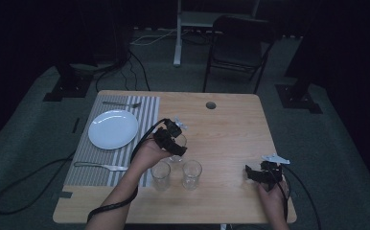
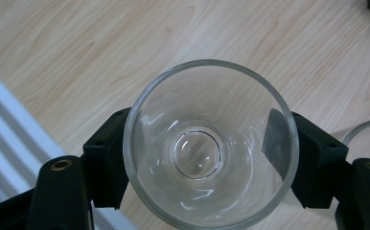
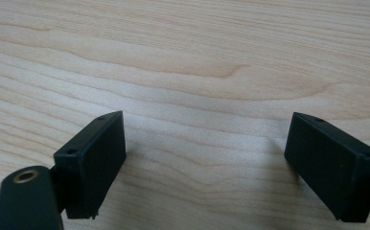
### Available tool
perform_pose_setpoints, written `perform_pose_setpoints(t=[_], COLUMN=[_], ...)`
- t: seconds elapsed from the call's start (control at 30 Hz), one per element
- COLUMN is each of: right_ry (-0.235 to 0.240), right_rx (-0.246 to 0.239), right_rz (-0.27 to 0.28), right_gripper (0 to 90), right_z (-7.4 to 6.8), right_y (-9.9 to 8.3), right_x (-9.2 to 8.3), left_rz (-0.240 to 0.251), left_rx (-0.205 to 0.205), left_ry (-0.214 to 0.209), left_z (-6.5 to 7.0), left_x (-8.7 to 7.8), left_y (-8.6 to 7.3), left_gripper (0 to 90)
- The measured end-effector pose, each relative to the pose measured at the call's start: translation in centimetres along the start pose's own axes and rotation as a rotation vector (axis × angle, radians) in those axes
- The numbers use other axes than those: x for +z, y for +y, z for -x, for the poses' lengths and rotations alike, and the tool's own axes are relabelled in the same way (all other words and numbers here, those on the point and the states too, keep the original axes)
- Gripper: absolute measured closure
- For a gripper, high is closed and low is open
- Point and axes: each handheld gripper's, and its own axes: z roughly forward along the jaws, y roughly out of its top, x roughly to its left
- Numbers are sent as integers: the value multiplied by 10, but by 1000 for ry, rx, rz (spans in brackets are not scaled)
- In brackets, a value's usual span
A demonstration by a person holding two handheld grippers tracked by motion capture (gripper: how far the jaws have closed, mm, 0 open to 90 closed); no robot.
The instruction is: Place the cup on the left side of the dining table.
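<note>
A clear drinking glass [image 2: 207, 143] stands upright on the wooden table [image 1: 226, 129], seen from straight above in the left gripper view. My left gripper [image 2: 211, 160] is shut on it, one black jaw pressed against each side of its wall. In the high view, the left gripper [image 1: 175, 143] covers most of that glass [image 1: 178, 156] near the table's middle. My right gripper [image 1: 251, 173] rests low at the front right, and the right gripper [image 3: 202, 158] is open with bare wood between its jaws.
Two more empty glasses [image 1: 160, 175] [image 1: 191, 174] stand just in front of the held one. A striped placemat [image 1: 142, 108] at the left carries a white plate [image 1: 112, 129], a fork [image 1: 121, 103] behind it and a knife [image 1: 100, 166] in front. A chair [image 1: 240, 43] stands beyond the table.
</note>
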Motion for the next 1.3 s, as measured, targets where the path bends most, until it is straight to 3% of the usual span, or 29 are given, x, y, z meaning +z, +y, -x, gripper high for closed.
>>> perform_pose_setpoints(t=[0.63,1.0,1.3], right_ry=[-1,-1,-1], right_rx=[0,0,0], right_rz=[0,0,0], right_gripper=[137,137,137], right_z=[0,0,0], right_y=[0,0,0], right_x=[0,0,0], left_rz=[-22,-8,-24], left_rx=[-120,-229,-287], left_ry=[100,147,189], left_z=[-40,-66,-82], left_x=[-21,-28,-31], left_y=[-44,-70,-86], left_gripper=[288,288,288])
